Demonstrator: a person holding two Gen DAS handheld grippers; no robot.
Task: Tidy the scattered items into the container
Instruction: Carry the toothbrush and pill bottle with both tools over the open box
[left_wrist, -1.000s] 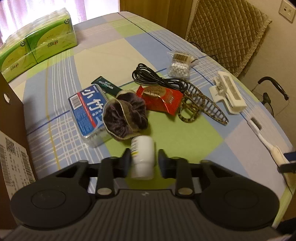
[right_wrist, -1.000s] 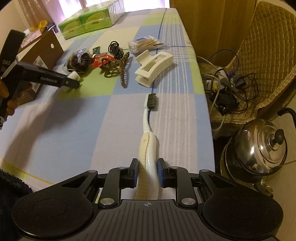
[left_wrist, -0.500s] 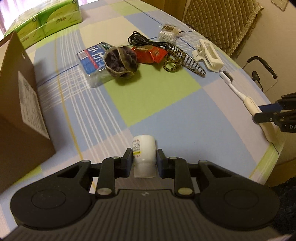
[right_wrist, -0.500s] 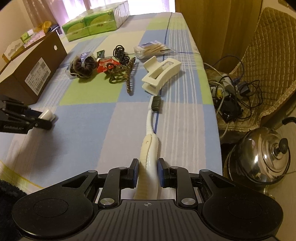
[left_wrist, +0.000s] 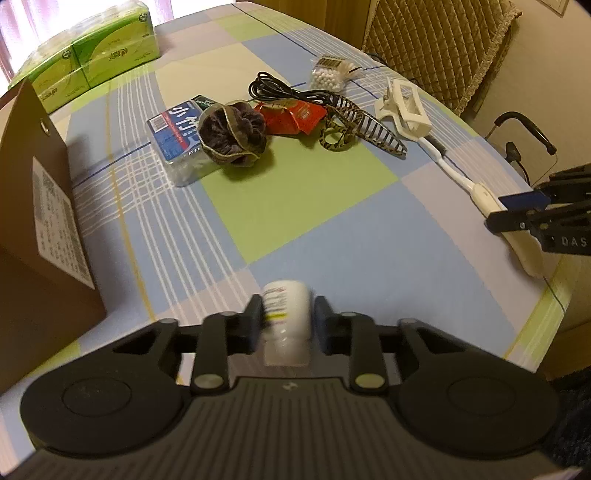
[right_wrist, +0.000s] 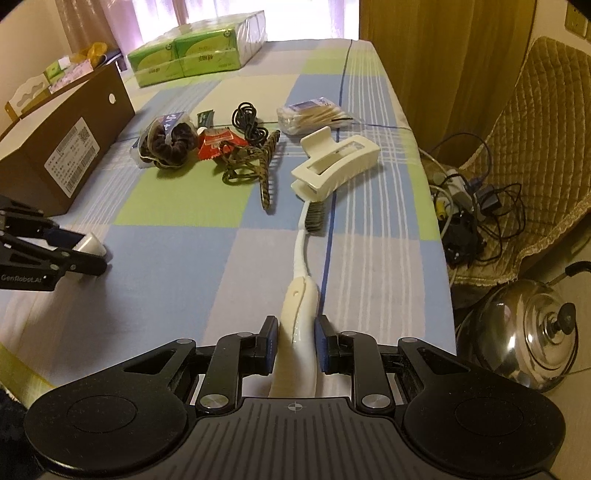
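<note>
White bottle (left_wrist: 286, 320) sits between the left gripper (left_wrist: 287, 318) fingers, jaws closed on its sides, near the table's front edge; slightly blurred, so whether it is clear of the cloth I cannot tell. Judged light, rigid, smooth plastic: a mid-body grip suits, some slip risk. Toothbrush (right_wrist: 301, 295): right gripper (right_wrist: 295, 345) jaws clamped on the thick handle, bristle end touching the white hair claw (right_wrist: 334, 166). Stiff and light; the handle is the right hold. Brown cardboard box (left_wrist: 40, 206) stands just left, the likely container. Farther out: scrunchie (left_wrist: 232, 138), soft; patterned clip (left_wrist: 360, 123); black cable (left_wrist: 280, 88); red packet (left_wrist: 291, 116).
</note>
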